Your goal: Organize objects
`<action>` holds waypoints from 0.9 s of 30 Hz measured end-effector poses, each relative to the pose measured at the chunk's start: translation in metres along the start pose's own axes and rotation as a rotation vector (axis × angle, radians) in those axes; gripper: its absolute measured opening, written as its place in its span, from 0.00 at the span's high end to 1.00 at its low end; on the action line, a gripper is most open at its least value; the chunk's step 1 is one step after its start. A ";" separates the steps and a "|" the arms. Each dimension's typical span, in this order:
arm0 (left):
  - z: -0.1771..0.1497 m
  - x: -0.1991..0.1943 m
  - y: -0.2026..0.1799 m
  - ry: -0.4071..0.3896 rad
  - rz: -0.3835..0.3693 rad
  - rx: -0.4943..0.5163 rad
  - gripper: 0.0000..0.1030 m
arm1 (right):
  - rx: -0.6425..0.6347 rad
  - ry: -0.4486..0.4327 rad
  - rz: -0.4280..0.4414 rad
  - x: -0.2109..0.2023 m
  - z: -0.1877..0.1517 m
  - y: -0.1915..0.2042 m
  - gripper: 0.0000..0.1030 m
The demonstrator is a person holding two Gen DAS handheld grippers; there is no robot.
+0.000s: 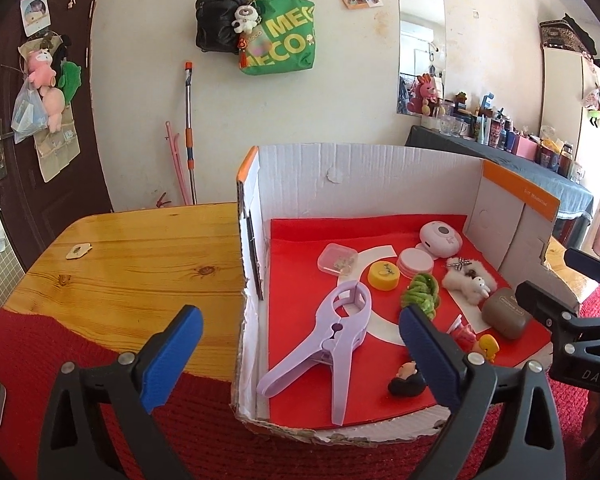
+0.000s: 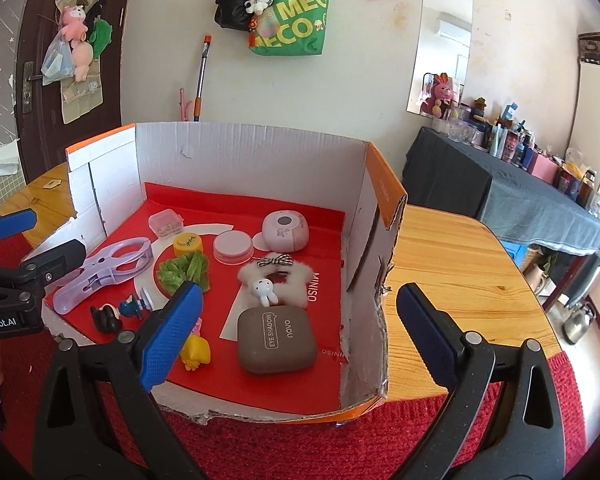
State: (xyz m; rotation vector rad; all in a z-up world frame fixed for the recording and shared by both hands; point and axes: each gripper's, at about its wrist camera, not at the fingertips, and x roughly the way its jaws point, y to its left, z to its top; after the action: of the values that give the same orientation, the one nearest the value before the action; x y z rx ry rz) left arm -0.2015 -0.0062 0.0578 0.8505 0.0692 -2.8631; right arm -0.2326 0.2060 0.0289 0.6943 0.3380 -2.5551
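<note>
A cardboard box point(image 1: 332, 168) point(image 2: 236, 152) with a red floor stands on the wooden table. Inside lie a lilac clamp point(image 1: 332, 344) point(image 2: 100, 268), a green scrunchie point(image 1: 420, 292) point(image 2: 184, 270), a brown eye-shadow case point(image 1: 504, 318) point(image 2: 276, 340), a white fluffy clip point(image 1: 468, 280) point(image 2: 276, 276), a yellow lid point(image 1: 384, 274) point(image 2: 188, 242), a pink round case point(image 1: 440, 238) point(image 2: 286, 230) and small figurines point(image 1: 406, 382) point(image 2: 108, 316). My left gripper point(image 1: 300, 360) is open at the box's near left corner. My right gripper point(image 2: 300, 340) is open at the near right corner. Both are empty.
A red knitted cloth point(image 1: 188, 420) point(image 2: 284, 440) covers the table's near edge. A small tag point(image 1: 78, 251) lies on the bare wood at left. A dark cloth-covered side table point(image 2: 540, 200) with bottles stands at right. Bags hang on the back wall point(image 1: 276, 36).
</note>
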 end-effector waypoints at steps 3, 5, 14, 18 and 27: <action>-0.001 0.001 0.000 0.006 -0.001 -0.002 0.02 | 0.011 0.022 0.005 0.004 -0.001 -0.002 0.02; -0.001 0.001 0.000 0.007 0.000 0.000 0.02 | 0.023 0.030 0.008 0.005 -0.001 -0.004 0.02; -0.001 0.001 -0.001 0.008 0.002 0.001 0.00 | 0.051 0.037 0.011 0.005 -0.001 -0.010 0.01; -0.001 0.001 -0.001 0.009 0.002 0.000 0.00 | 0.050 0.038 0.011 0.005 -0.002 -0.010 0.01; -0.001 0.001 -0.001 0.009 0.003 0.000 0.00 | 0.055 0.042 0.010 0.006 -0.003 -0.010 0.01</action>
State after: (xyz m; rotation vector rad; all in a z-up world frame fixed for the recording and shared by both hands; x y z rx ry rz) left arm -0.2017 -0.0049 0.0567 0.8633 0.0688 -2.8560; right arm -0.2413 0.2130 0.0245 0.7693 0.2784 -2.5516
